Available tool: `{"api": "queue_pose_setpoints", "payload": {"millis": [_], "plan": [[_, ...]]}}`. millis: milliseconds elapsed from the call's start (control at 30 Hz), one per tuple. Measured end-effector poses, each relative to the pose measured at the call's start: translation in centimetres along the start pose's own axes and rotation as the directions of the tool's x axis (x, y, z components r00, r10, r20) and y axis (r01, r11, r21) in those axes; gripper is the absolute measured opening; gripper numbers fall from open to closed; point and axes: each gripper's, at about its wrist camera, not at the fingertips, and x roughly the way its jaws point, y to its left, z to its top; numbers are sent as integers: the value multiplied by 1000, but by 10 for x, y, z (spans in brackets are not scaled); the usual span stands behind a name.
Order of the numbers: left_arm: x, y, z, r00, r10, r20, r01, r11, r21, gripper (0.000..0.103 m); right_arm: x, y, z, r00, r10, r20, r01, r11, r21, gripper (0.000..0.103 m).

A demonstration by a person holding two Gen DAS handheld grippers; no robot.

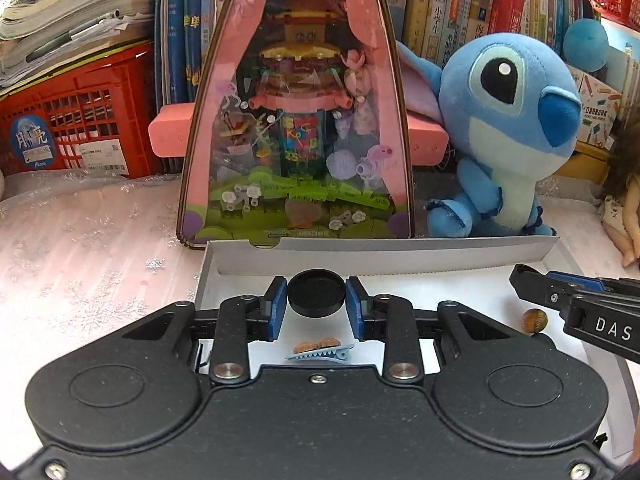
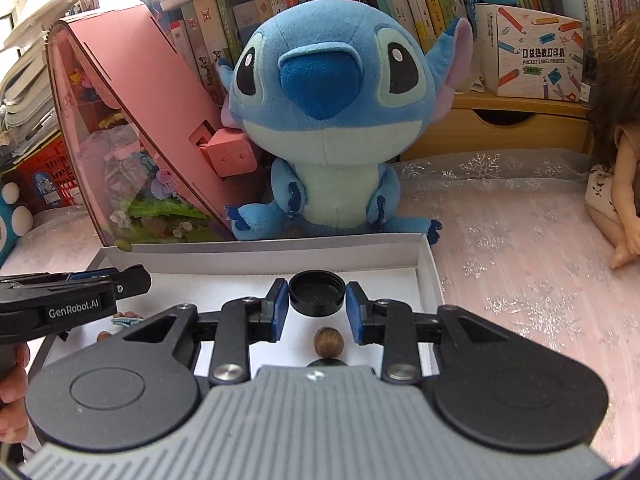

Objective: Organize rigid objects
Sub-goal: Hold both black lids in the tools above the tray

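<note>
My left gripper (image 1: 316,289) is shut on a flat black round lid (image 1: 316,300), held above the floor of a shallow white cardboard box (image 1: 380,254). My right gripper (image 2: 317,286) is shut on a black round cap (image 2: 317,298) with its hollow side up, over the same box (image 2: 260,256). On the box floor lie a blue toothed hair clip (image 1: 320,351) with brown trim and a brown nut (image 2: 329,342). The clip (image 2: 126,319) also shows at the left of the right wrist view. The nut (image 1: 535,320) sits beside the right gripper's finger (image 1: 532,284).
A blue plush toy (image 2: 324,128) sits just behind the box, beside a pink display case (image 1: 296,112) of building bricks. Behind them are books and a red crate (image 1: 80,120). A doll (image 2: 616,184) sits at the right on the pink snowflake cloth (image 2: 520,240).
</note>
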Motion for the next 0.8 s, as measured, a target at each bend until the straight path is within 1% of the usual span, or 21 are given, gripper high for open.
{"api": "queue_pose_setpoints", "payload": {"millis": [333,567,800], "plan": [[11,1,-4,1000,15,-21,-15,1000,3,30,11,1,0,1000,-11,-16,11,1000,-9,37],[15,5,-5,999,13,-40,-14,1000,-16,30,17,3,-1,999,-17,-34,17,1000,-13,37],[17,3,-4,998,30,-49,-30,1000,1,30,19,4,-1,999,-21,-49,20,1000,-15,37]]}}
